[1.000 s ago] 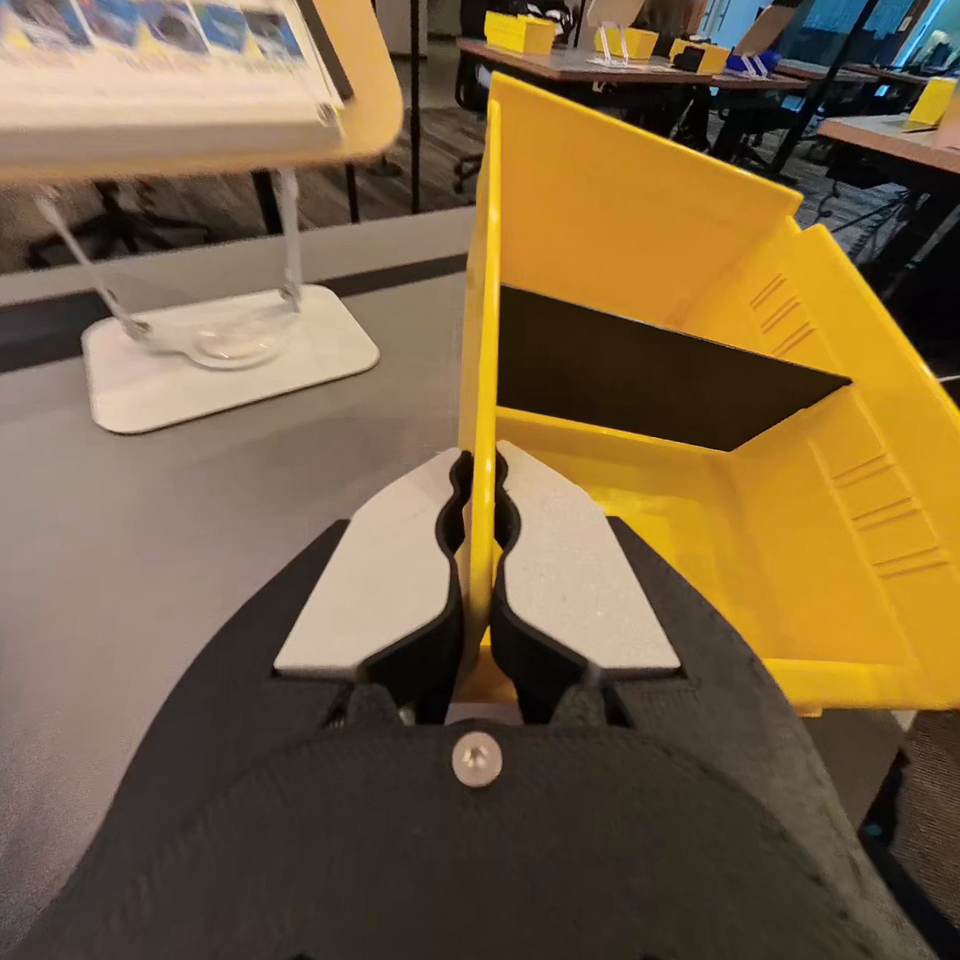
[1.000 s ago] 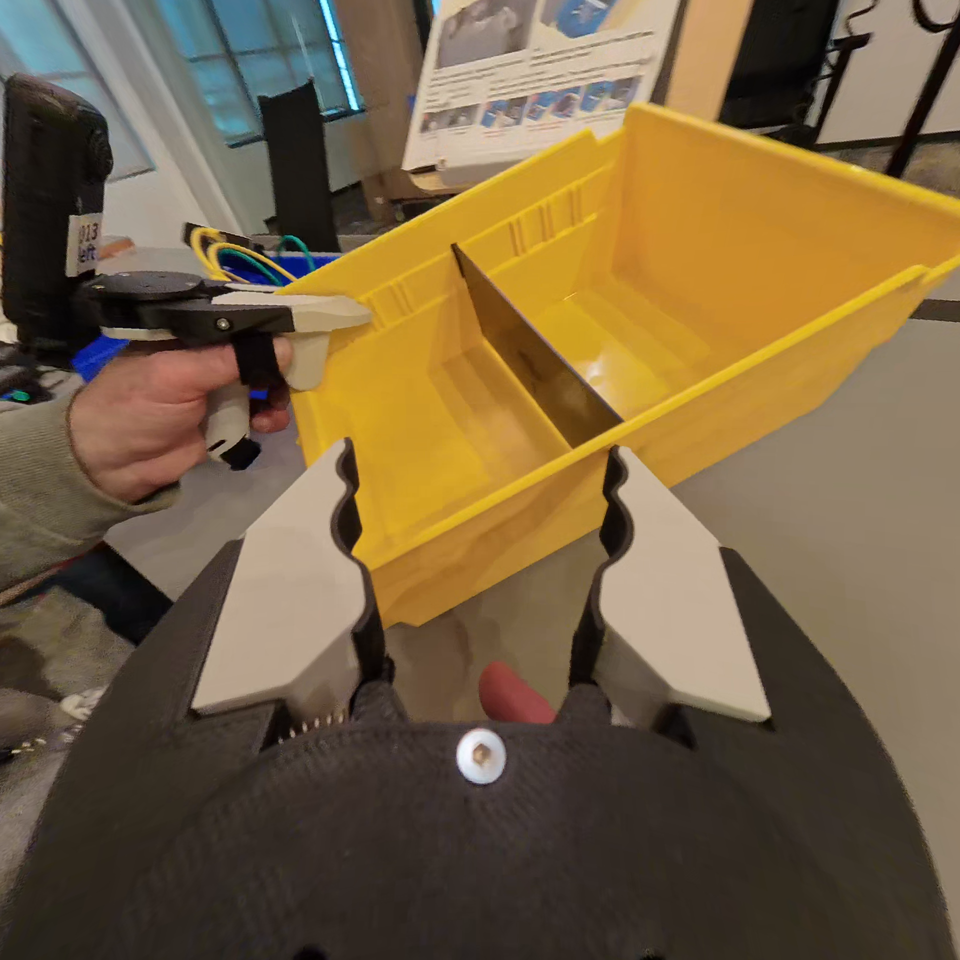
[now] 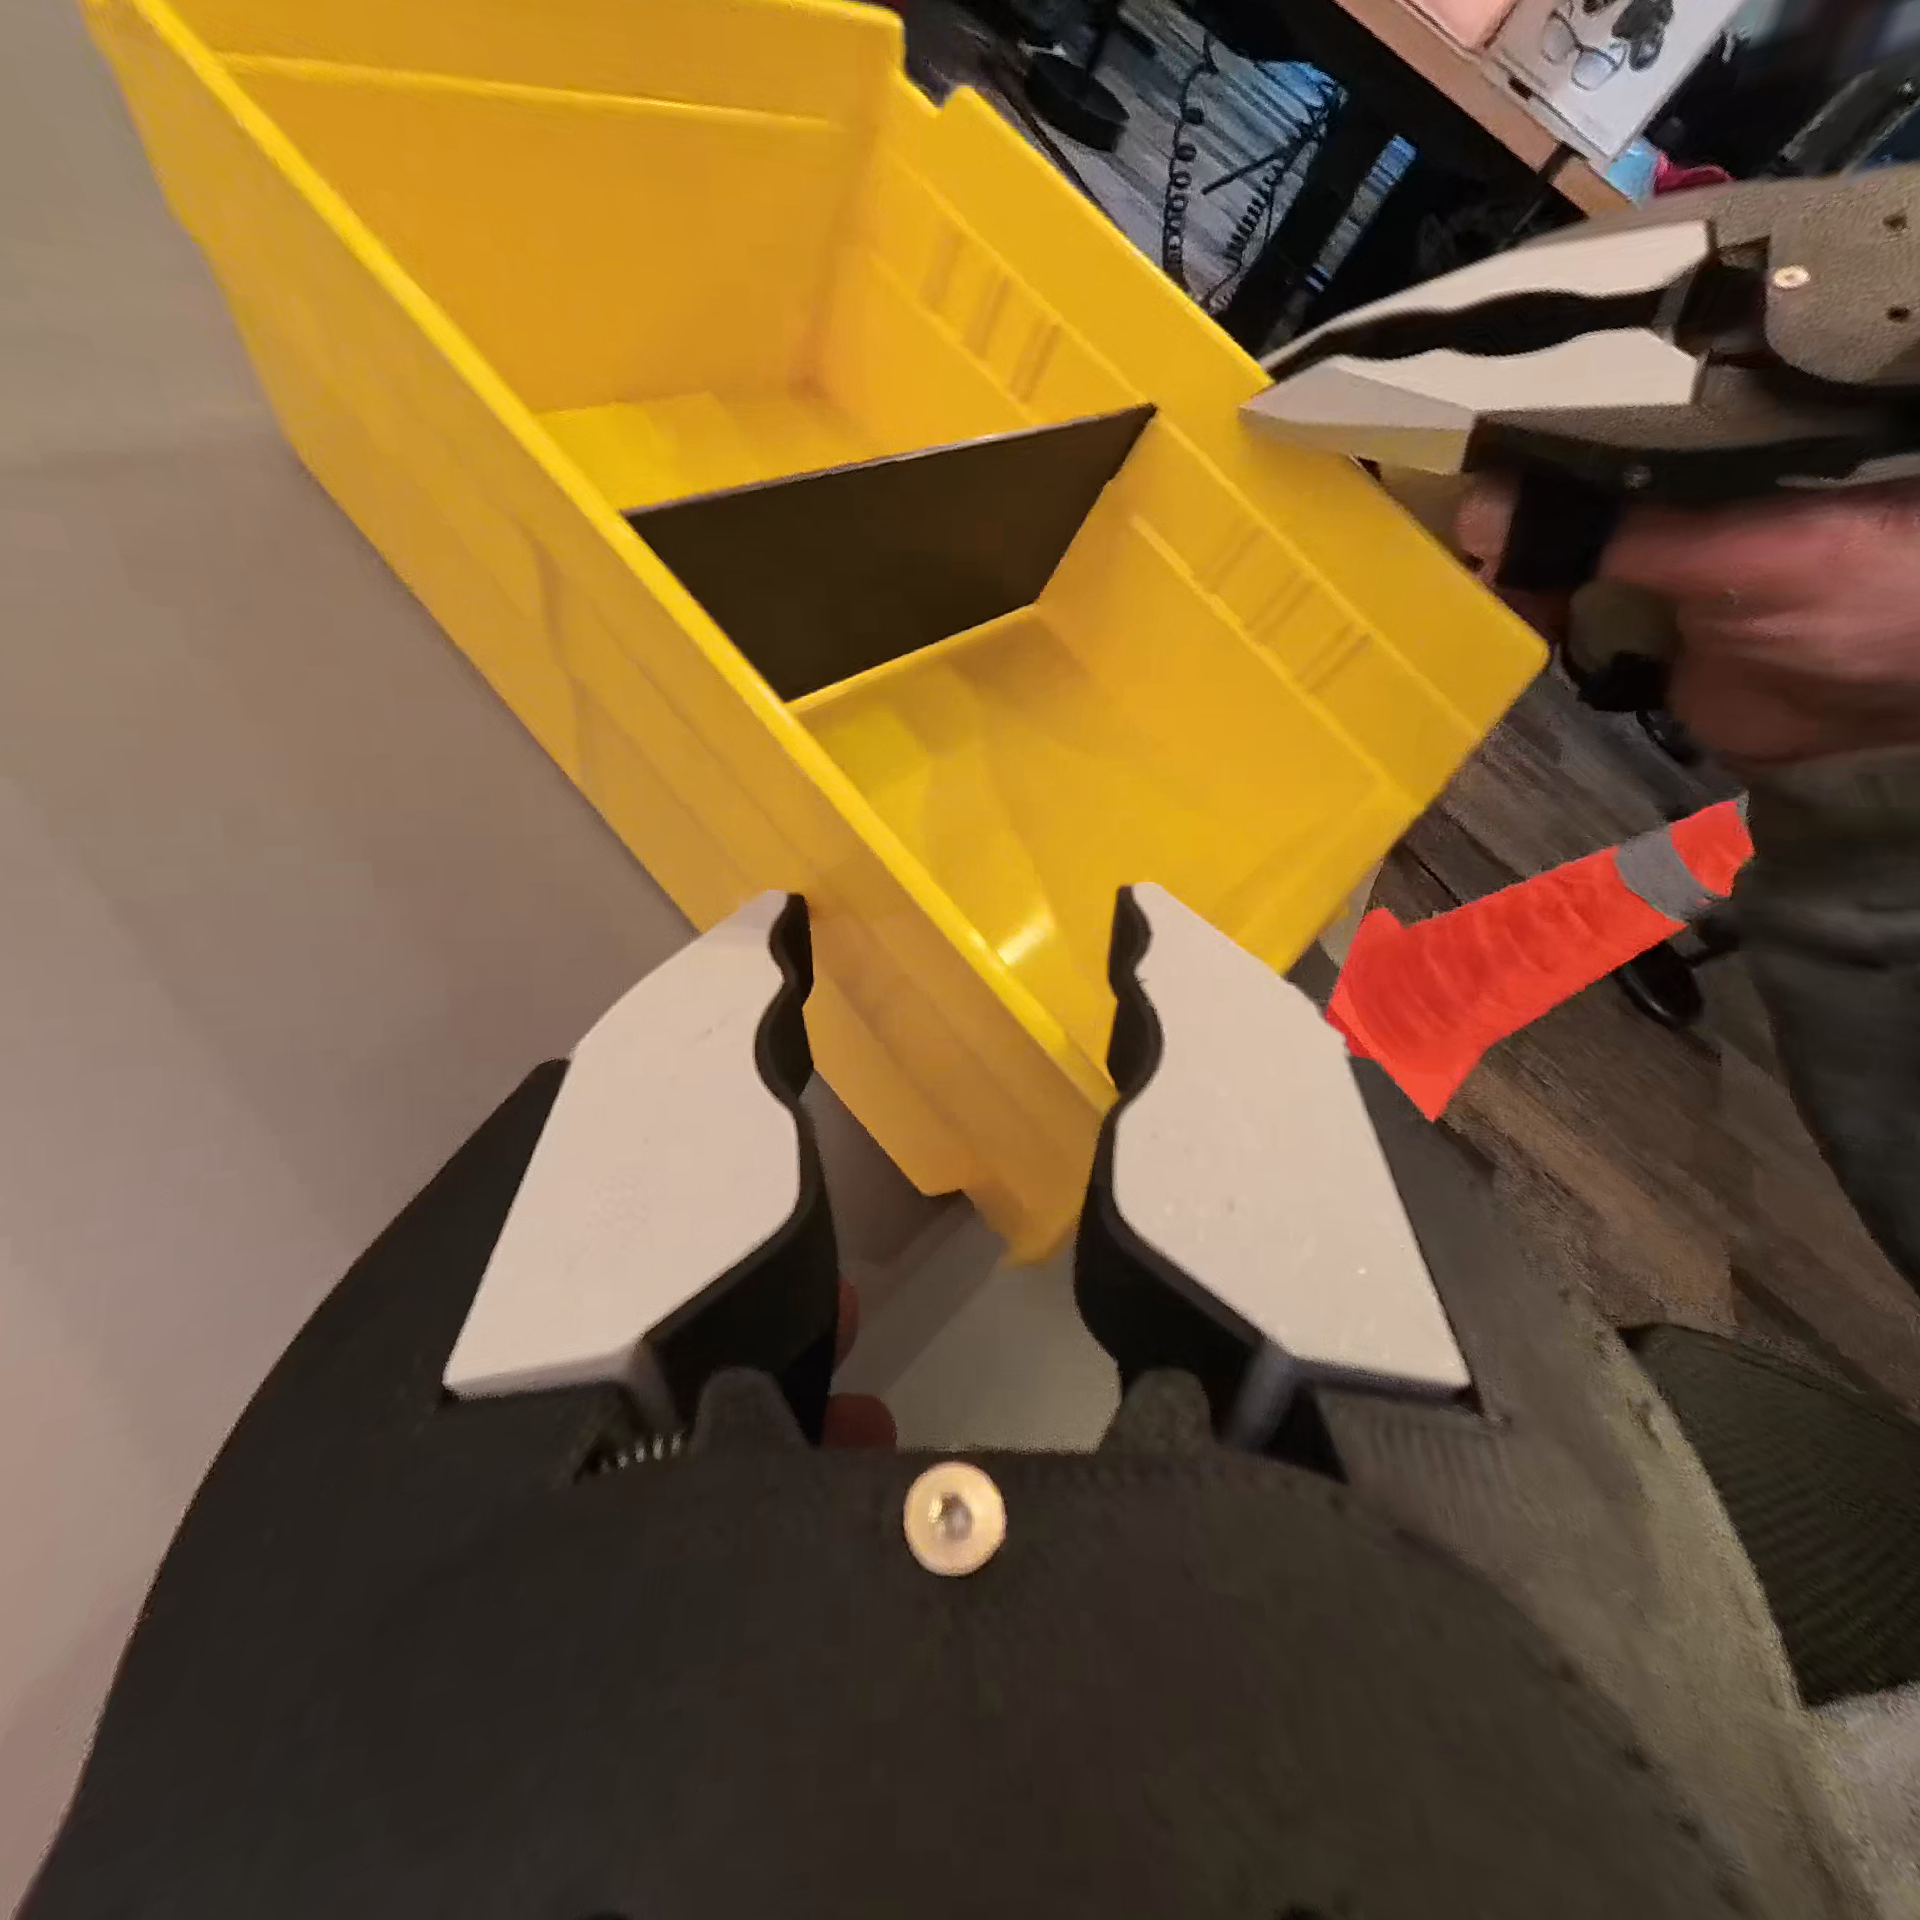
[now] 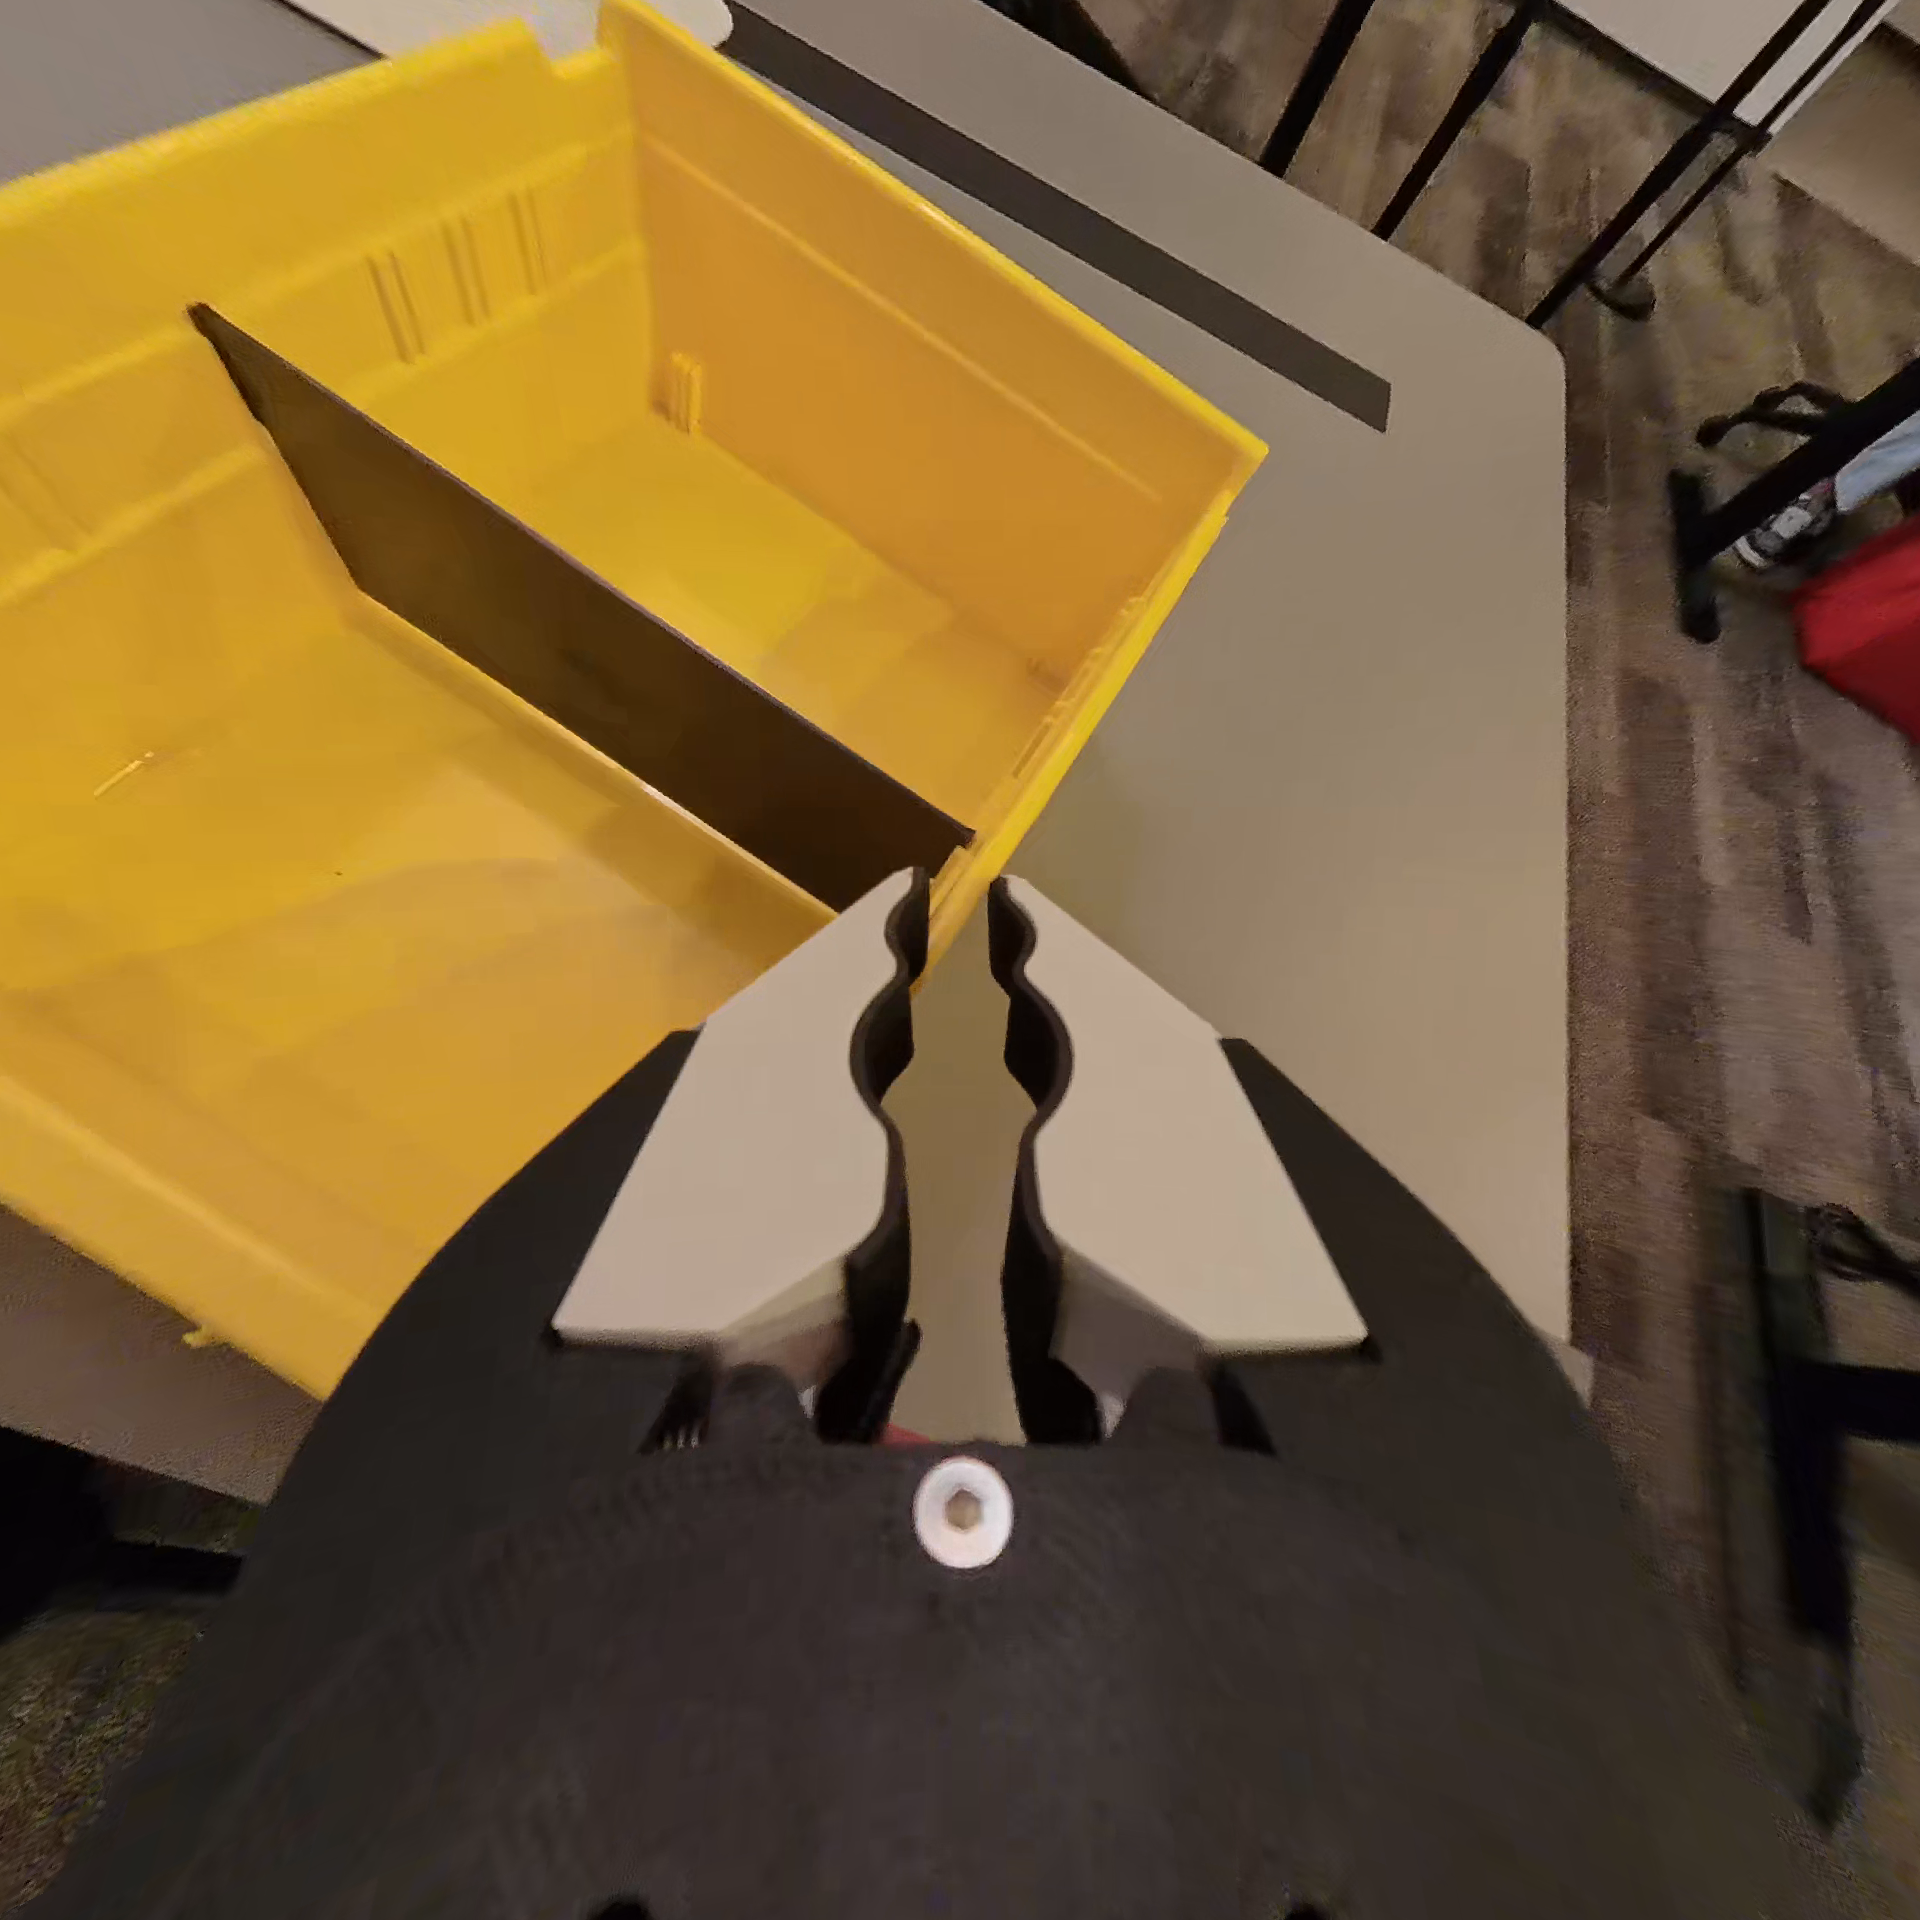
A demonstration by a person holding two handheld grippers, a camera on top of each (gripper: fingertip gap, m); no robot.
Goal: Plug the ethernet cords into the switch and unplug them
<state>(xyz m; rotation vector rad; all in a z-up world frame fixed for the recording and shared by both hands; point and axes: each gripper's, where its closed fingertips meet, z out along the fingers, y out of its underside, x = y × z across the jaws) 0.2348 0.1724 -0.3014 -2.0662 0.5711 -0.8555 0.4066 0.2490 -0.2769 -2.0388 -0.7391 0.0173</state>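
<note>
Ethernet cords and switch cannot be located in either view. A yellow bin [image 3: 727,312] with a black divider [image 3: 883,551] is tilted on the counter [image 3: 208,831]. The left hand-held gripper [image 3: 956,914] is spread wide, astride the bin's near corner. The right hand-held gripper [image 4: 954,883] is narrowly parted, with the bin's rim between its tips, not clamped.

You've got a yellow bin [image 3: 727,343] w/ black divider [image 3: 883,540], grey table [image 4: 1351,727], orange cone [image 3: 1507,956] w/ grey band.

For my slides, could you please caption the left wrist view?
Open left gripper straddles the empty yellow bin's corner.
</note>
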